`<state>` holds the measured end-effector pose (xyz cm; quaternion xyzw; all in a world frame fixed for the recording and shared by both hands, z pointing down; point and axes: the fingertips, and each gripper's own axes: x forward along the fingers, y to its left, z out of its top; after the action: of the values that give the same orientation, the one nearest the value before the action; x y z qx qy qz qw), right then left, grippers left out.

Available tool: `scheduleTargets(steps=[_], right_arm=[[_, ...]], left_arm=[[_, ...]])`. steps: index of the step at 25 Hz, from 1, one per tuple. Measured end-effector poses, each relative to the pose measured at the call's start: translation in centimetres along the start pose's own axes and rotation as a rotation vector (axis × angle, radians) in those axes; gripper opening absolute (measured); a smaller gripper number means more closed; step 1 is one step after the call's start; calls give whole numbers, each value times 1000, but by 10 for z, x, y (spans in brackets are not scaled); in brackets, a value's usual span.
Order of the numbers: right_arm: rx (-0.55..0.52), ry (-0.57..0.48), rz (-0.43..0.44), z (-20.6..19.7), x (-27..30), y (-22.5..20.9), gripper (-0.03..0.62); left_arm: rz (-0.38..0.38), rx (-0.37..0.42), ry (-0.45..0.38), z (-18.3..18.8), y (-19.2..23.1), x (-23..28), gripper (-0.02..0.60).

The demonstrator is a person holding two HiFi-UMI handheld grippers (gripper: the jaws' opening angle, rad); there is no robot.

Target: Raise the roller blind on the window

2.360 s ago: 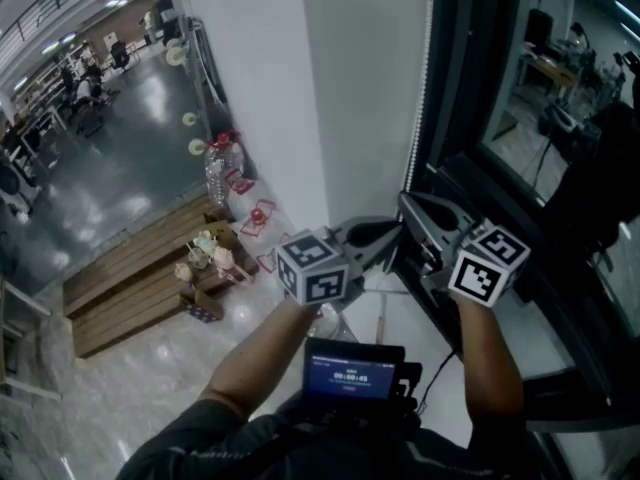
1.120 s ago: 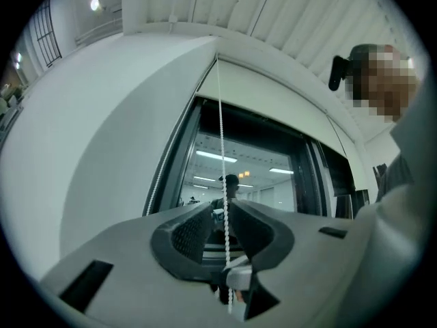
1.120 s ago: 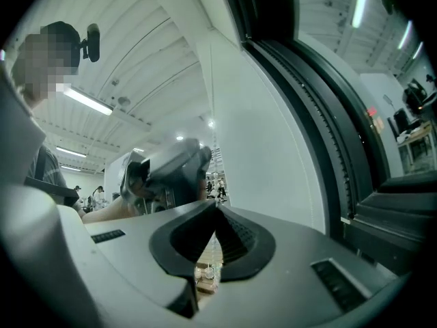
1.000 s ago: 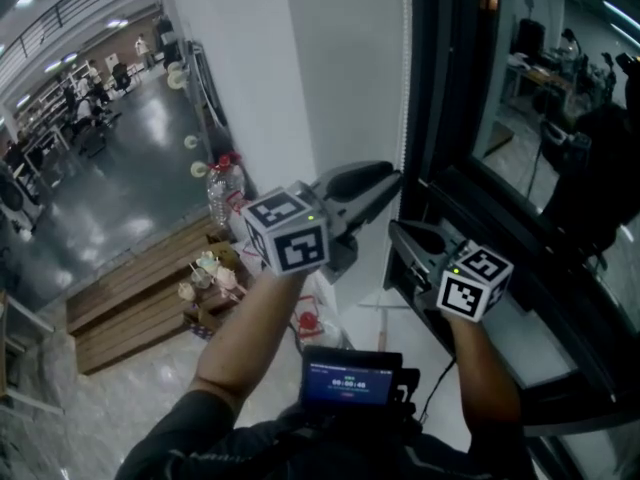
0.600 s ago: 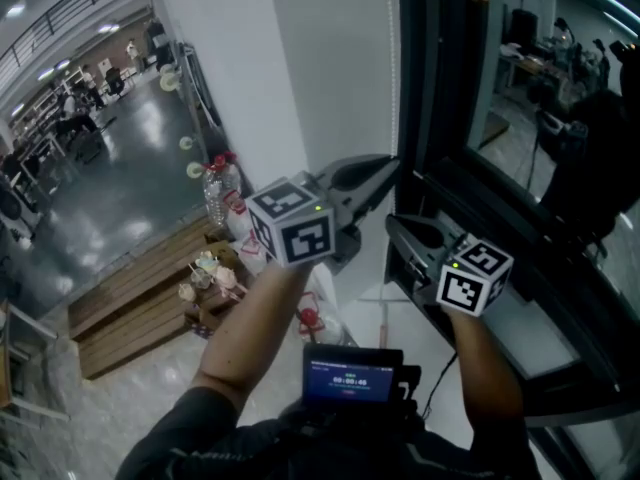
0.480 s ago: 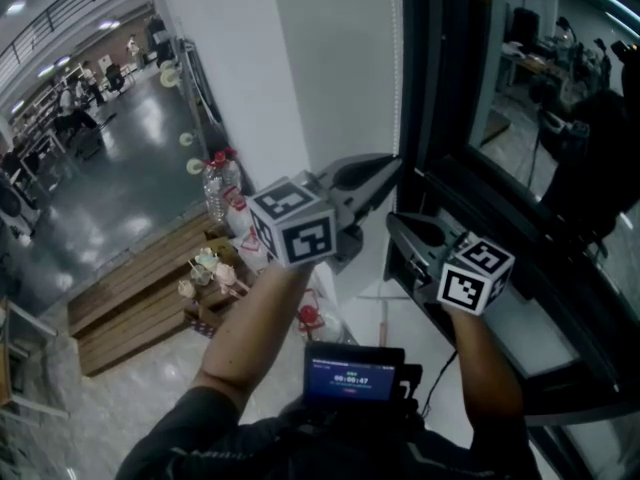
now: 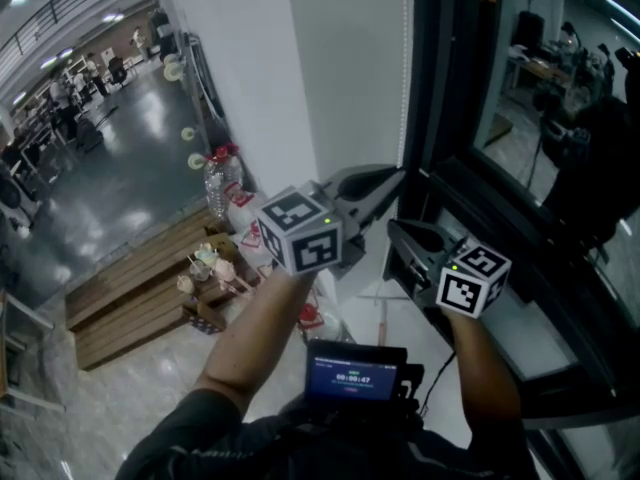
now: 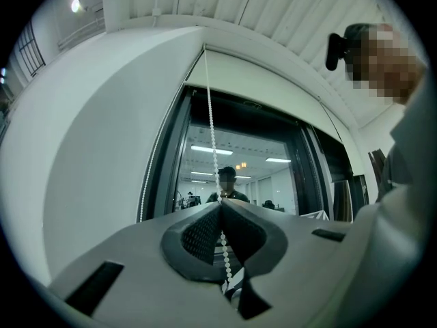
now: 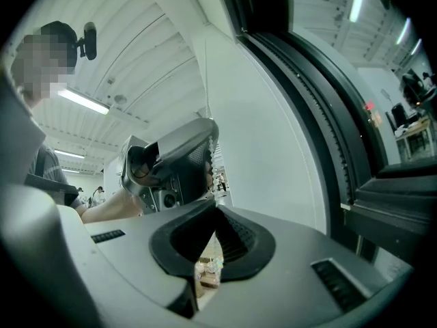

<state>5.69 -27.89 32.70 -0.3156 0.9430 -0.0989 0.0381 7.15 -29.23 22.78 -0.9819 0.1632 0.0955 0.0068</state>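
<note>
L gripper [image 8: 220, 205] clamps thin white bead chain [image 8: 210, 115] running vertically up; R gripper [image 9: 214, 209] closed, seemingly empty, lower-right of it.

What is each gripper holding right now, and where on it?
The left gripper pinches the bead chain partway down its hanging strand. The right gripper is shut on nothing.

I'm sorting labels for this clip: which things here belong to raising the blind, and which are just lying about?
For the job: bead chain, clamped in the shut left gripper; blind; window; right gripper, shut.
Lying about: water bottle; wooden boards on the floor.
</note>
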Motion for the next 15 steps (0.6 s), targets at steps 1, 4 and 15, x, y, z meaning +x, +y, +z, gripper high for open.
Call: scheduleTargets(steps=[1,4,15], right_arm=[[6,10,-4,-5,0,-2,3],[27,45,-20,-23,0,-8,3],[-32,169,-88,-48,-24,-18,59]], left_arm=[[5,-6,5,-5,1,-1,2],[12,-24,29,-23,3,-3,2],[19,-51,67,-60,0,-6,2]])
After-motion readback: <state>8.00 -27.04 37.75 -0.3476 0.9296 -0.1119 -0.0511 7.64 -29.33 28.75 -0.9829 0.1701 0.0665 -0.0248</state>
